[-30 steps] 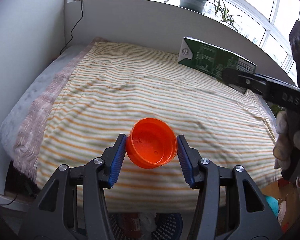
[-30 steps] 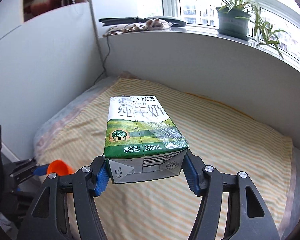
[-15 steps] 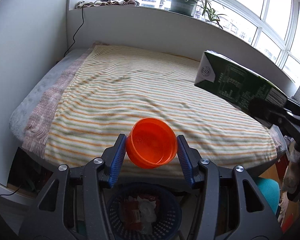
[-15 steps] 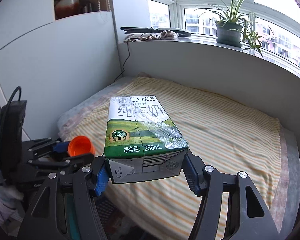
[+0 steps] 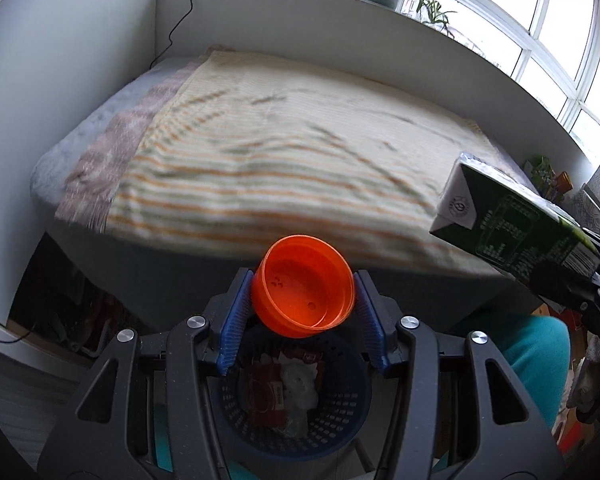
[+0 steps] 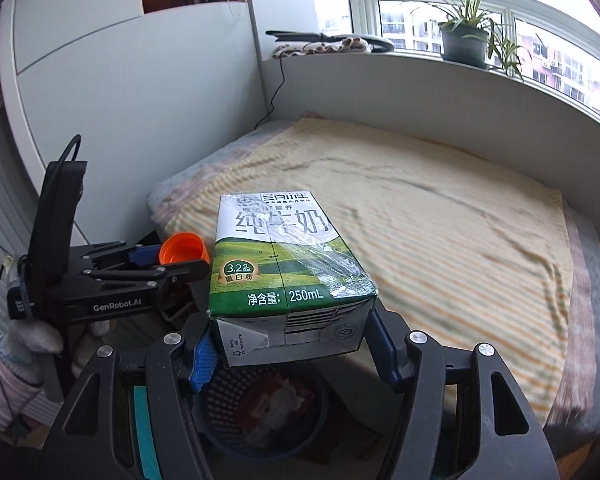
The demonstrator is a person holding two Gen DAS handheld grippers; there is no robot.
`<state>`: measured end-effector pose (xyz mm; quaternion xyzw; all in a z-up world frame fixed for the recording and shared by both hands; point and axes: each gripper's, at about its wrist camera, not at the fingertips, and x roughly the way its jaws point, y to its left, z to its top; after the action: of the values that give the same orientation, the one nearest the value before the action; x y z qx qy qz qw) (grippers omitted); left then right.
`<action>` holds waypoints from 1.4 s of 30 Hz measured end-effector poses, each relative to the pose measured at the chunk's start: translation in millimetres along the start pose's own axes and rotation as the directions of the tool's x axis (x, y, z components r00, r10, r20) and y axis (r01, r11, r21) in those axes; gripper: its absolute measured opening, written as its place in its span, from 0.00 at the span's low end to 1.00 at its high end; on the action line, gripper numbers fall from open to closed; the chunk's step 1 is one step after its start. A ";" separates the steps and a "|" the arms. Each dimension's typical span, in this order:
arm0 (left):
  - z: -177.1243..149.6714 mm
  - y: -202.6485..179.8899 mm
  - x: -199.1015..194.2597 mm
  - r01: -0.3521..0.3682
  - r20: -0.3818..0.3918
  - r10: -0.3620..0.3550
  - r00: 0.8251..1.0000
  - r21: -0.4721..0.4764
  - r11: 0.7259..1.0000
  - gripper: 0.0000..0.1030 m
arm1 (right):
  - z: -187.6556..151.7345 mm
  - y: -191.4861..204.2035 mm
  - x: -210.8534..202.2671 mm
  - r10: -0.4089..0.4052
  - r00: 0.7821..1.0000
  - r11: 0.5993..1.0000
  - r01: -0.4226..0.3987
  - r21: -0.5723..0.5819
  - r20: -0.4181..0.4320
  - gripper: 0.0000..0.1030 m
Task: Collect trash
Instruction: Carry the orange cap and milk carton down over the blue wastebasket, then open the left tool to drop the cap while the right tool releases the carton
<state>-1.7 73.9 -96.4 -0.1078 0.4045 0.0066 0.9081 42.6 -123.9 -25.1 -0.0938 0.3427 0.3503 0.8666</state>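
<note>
Basket half hidden below; left gripper clamps the orange cap, opening up; right gripper squeezes the milk carton, lengthwise forward.

- The bed stands ahead of both claws, covered by a striped blanket.
- A blue basket with wrappers sits on the floor, below the claws.

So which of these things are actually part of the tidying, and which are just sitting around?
Part of the job:
- orange cap, held in the left gripper
- milk carton, held in the right gripper
- blue basket below, with wrappers in it

Just lying about:
- striped bedspread
- potted plant on the windowsill
- black cable
</note>
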 end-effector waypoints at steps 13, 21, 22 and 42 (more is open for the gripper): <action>-53.1 21.8 28.7 -0.019 -0.125 0.008 0.992 -0.092 0.996 0.50 | -44.4 28.6 15.9 0.016 0.996 1.000 -0.015 0.011 -0.089 0.61; -76.7 29.8 50.0 -0.044 -0.186 0.023 0.982 -0.114 0.992 0.50 | -69.6 34.5 32.8 0.035 0.988 0.998 -0.028 0.050 -0.149 0.61; -80.7 30.4 51.2 -0.048 -0.192 0.026 0.981 -0.114 0.992 0.50 | -72.9 34.5 37.4 0.035 0.986 0.998 -0.026 0.057 -0.161 0.61; -115.5 42.0 109.4 -0.077 -0.315 0.034 0.948 -0.126 0.989 0.51 | -131.7 31.3 114.7 -0.001 0.927 0.996 0.034 0.082 -0.374 0.61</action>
<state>-17.0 83.5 -260.0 -0.1581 0.5445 0.0428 0.8226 11.6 -91.6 -196.8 -0.1238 0.5155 0.3031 0.7919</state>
